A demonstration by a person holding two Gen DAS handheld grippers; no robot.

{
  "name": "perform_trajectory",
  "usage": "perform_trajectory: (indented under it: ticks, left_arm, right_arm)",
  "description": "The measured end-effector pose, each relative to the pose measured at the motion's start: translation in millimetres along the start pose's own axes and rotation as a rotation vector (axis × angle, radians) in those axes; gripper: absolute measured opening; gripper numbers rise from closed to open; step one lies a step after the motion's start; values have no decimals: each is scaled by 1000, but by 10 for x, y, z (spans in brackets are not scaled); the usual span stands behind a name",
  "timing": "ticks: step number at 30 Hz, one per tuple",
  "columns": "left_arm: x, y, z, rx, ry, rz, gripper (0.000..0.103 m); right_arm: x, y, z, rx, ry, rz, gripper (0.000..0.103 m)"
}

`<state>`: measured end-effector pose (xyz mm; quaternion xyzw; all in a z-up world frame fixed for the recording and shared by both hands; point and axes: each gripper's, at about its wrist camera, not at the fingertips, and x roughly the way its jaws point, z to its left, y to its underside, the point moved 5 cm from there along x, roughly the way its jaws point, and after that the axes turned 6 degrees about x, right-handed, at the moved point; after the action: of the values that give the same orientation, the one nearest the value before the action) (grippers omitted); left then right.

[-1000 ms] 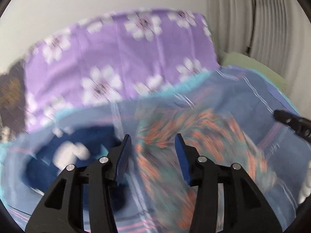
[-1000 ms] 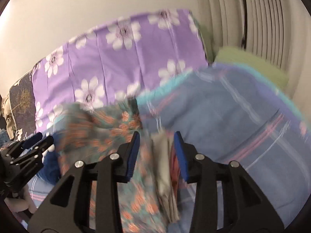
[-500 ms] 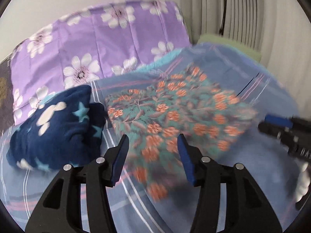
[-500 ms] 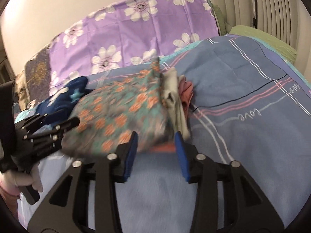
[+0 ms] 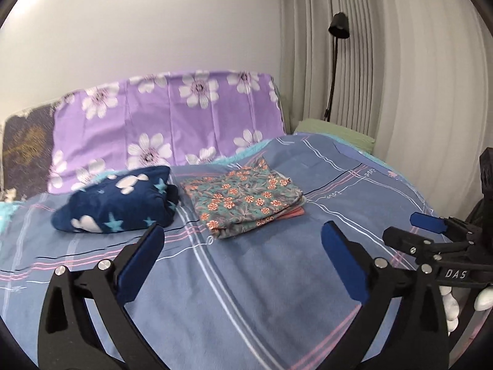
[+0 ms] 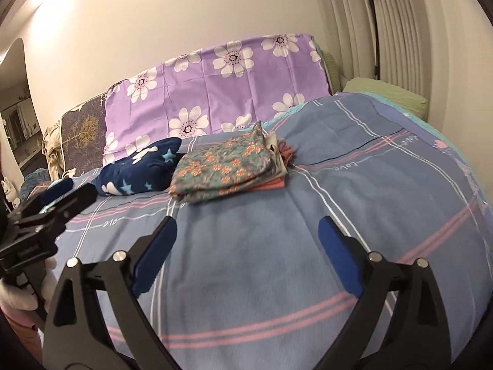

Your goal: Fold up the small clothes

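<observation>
Now, with both my left tool [image 5: 242, 242] and right tool [image 6: 246, 236] spread and empty, the floral garment [image 5: 243, 199] lies folded on the bed [image 5: 262, 293], so I'd next pinch the navy star garment [image 5: 117, 203] by one edge.

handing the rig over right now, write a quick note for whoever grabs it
Left gripper: open, empty, held above the bedspread.
Right gripper: open, empty, likewise.
Floral garment: folded, on top of a stack of folded clothes in mid-bed.
Navy star garment: bunched, unfolded, left of the stack.
Done: floral piece stacked.
Left: probably fold the navy one and add it.
</observation>
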<state>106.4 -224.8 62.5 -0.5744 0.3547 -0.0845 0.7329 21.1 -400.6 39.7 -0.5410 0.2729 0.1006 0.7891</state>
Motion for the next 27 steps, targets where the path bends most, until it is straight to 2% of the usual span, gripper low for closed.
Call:
perform_trajectory:
  ticks: [6,11,14,19,27]
  left_arm:
    - [-548,110,-73,-11,-34,-16,102]
    - [-738,281,-68,58,-207,38,102]
    - [-760,364,-26,61,-252,74,102]
    - [-835,403,23,20,-218,82,102]
    - [-881,387,-16,19,-193,68,102]
  right_arm:
    - [-358,167,174,-5,-6,-10,98]
    - [-498,251,273,-28,18,-20,101]
    - [-525,287,321,-33,17,-9,101]
    - [-562,323,384,-37,28,-9,101]
    - [-594,314,411,-47,47,-20,101]
